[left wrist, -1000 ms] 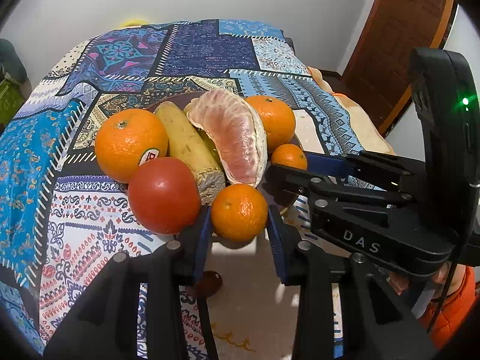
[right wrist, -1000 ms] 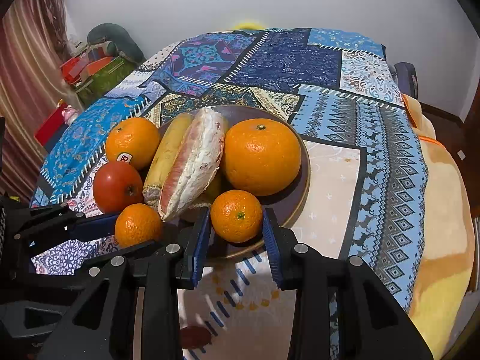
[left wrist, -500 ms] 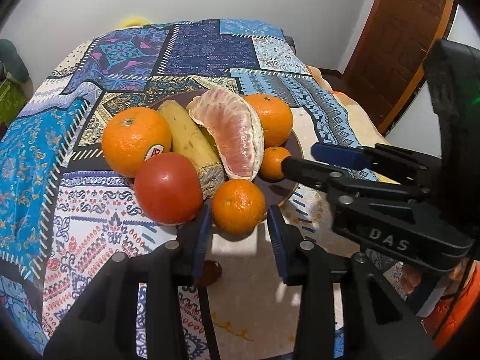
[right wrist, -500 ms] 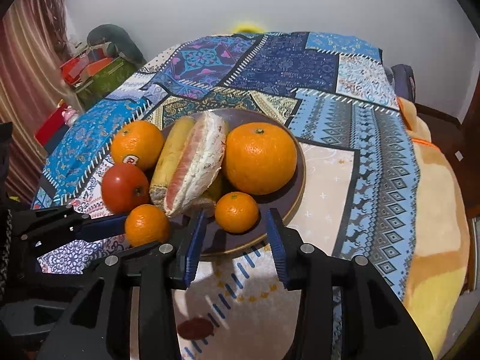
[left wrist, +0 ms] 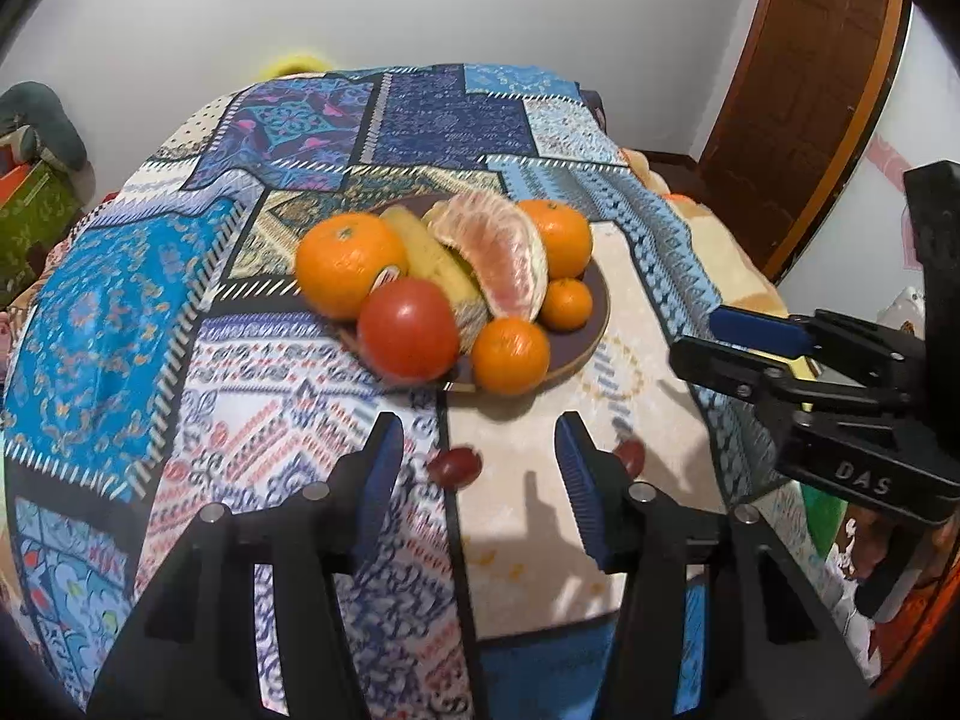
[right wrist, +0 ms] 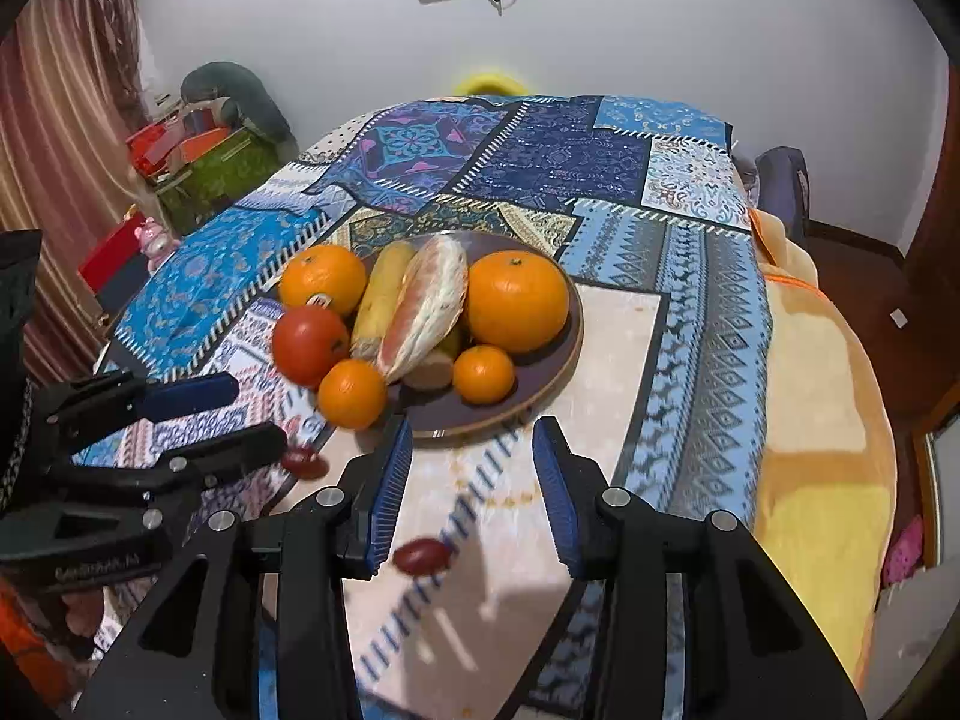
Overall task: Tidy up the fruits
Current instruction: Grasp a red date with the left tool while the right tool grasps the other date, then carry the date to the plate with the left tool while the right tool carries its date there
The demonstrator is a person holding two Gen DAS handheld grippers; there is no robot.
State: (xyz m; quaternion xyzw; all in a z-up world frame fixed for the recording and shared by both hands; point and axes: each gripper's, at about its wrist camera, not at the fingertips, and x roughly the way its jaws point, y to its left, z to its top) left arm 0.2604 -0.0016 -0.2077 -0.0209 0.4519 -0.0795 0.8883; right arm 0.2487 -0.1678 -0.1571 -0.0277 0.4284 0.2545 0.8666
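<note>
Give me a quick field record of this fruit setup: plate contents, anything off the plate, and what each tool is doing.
plate: two big oranges, two small mandarins, banana, peeled pomelo piece, tomato at its edge
off plate: two red grapes on the patterned cloth
left tool: open, empty, jaws just been opening
right tool: open, empty, jaws just been opening

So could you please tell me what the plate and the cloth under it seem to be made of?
The plate looks like glazed ceramic or smooth plastic: dark brown, with a pale, slightly shiny rim. The cloth looks like soft, matte printed fabric, possibly fleece; it drapes over the edges.
</note>
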